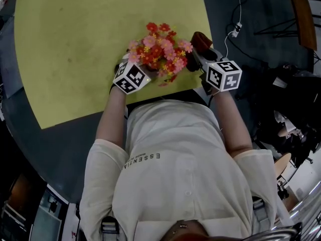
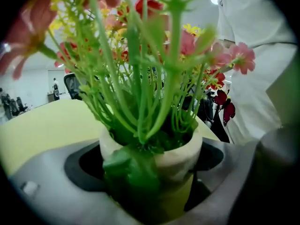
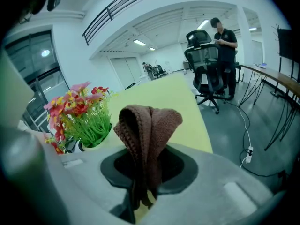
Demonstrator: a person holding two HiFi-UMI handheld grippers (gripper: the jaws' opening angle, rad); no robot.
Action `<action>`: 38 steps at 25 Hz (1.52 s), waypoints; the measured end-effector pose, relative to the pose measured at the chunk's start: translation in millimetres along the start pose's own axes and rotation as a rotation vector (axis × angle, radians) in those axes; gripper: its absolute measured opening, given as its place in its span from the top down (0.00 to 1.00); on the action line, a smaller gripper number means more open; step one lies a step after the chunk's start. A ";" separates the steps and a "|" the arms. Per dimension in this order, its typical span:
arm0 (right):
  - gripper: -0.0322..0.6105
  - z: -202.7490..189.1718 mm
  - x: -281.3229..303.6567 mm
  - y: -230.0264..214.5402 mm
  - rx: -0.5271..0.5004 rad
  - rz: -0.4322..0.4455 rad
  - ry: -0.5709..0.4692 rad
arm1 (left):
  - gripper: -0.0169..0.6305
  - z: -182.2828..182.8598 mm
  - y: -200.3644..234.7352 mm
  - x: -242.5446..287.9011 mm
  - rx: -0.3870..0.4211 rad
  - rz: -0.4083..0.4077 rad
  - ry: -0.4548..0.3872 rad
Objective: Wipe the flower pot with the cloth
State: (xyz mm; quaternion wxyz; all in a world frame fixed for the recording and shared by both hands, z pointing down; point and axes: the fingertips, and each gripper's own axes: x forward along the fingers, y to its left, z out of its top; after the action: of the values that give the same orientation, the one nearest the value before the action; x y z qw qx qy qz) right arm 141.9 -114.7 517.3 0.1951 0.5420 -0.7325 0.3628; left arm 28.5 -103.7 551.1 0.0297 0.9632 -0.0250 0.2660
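One flower pot [image 2: 180,165], one brown cloth [image 3: 147,125]. Two in play: the left hand-held gripper [image 2: 150,186] and the right hand-held gripper [image 3: 140,198]. One yellow worktop [image 1: 75,44]. Out back, one office chair [image 3: 206,64], one standing person [image 3: 227,41].

We wear a cream short-sleeved shirt [image 1: 175,154] with a short line of dark lettering [image 1: 143,159] across the chest, and grey buckled straps [image 1: 109,226] at both shoulders. Behind the jaws of the left gripper [image 2: 152,189] sits a white cube [image 1: 131,77] with black square markers; the right gripper [image 3: 137,203] carries a like one [image 1: 224,75]. Each claw's body is smooth pale grey, with a black oval hollow [image 3: 180,165] just behind the jaws.
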 end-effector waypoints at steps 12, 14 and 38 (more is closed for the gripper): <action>0.85 12.1 1.1 24.2 -0.106 0.191 -0.032 | 0.12 77.9 18.0 -35.0 -0.247 0.154 -0.191; 0.85 20.0 1.3 39.6 -0.163 0.247 -0.046 | 0.12 94.9 18.2 -40.0 -0.243 0.183 -0.192; 0.85 -30.6 -32.4 152.5 -0.521 0.676 -0.066 | 0.12 160.1 3.1 -58.9 -0.303 0.344 -0.274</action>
State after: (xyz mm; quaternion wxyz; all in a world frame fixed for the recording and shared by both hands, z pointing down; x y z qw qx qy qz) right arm 6.9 -48.1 466.7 0.1723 0.2154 -0.9419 0.1916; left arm 59.6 -116.2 383.8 0.1245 0.9564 -0.2315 0.1275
